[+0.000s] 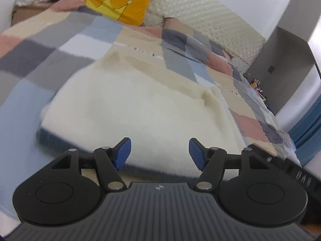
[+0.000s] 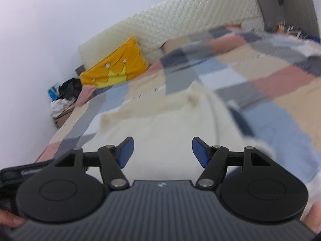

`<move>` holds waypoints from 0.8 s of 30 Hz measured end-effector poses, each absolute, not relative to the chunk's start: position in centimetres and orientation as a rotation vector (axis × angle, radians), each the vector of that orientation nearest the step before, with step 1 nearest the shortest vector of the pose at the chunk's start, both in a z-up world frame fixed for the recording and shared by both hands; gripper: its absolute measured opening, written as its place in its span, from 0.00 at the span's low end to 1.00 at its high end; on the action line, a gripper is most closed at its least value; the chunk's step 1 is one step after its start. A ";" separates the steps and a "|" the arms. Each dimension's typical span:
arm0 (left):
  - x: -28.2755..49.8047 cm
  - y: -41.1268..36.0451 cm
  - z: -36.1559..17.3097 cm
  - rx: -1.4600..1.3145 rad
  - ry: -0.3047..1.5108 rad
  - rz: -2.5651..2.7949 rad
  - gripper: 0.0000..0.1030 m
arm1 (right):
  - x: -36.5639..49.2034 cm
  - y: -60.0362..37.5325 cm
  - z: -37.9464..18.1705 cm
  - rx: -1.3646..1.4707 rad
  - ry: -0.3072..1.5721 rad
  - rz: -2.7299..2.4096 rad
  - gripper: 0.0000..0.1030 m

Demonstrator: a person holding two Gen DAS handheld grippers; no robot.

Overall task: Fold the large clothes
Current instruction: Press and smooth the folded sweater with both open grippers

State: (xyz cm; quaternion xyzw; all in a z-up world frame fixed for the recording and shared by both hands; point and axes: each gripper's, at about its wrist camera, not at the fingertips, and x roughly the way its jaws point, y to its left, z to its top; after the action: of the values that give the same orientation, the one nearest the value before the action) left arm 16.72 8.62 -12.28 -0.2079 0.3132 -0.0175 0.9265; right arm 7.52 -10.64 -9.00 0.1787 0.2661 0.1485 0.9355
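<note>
1. A cream knit garment (image 1: 140, 108) lies flat on a bed covered with a patchwork quilt (image 1: 40, 60) of grey, blue, pink and beige squares. Bare quilt shows on both sides of the garment and beyond its far edge.
2. In the left wrist view the garment's near left edge sits over a dark blue band (image 1: 60, 140), and a small raised fold (image 1: 208, 96) stands near its right side.
3. At the far end of the bed a cream quilted headboard (image 1: 200, 14) runs along the white wall, with a yellow cushion (image 1: 114, 2) bearing a crown design leaning against it. A grey cabinet (image 1: 284, 64) stands past the bed's far right corner.
4. Beyond the bed's far left corner is a pile of dark and white things (image 2: 66, 94) against the wall.
5. A strap on the black device at the left wrist view's right edge carries letters, too distorted to read. White lettering on a strap (image 2: 26, 173) at the right wrist view's lower left is blurred and unreadable. Small marks printed in a row on a beige quilt square cannot be read either.
6. The left gripper (image 1: 159, 152) has its jaws parted, blue pads apart with nothing between them, over the garment's near edge.
7. The right gripper (image 2: 162, 152) likewise has its jaws parted and holds nothing, above the garment's near part; part of a hand (image 2: 10, 221) shows at the lower left.
</note>
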 end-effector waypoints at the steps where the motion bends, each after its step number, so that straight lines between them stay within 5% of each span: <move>1: 16.6 8.7 -12.6 -0.434 0.648 -0.032 0.67 | 7.4 -10.0 -9.2 0.353 0.557 0.325 0.67; 9: 17.0 10.1 -15.4 -0.629 0.723 -0.036 0.73 | 9.2 -9.7 -12.6 0.582 0.729 0.387 0.67; 15: 18.2 12.0 -17.2 -0.757 0.779 -0.021 0.77 | 10.1 -11.0 -15.4 0.830 0.838 0.421 0.85; 24: 18.8 14.1 -18.7 -0.884 0.764 0.039 0.78 | 10.6 -10.7 -18.2 1.008 0.933 0.437 0.85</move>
State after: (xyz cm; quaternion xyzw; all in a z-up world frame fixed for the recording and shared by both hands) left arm 18.79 14.05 -18.68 -0.4170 0.3608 0.0184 0.8340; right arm 10.59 -10.74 -18.18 0.4616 0.4270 0.1999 0.7514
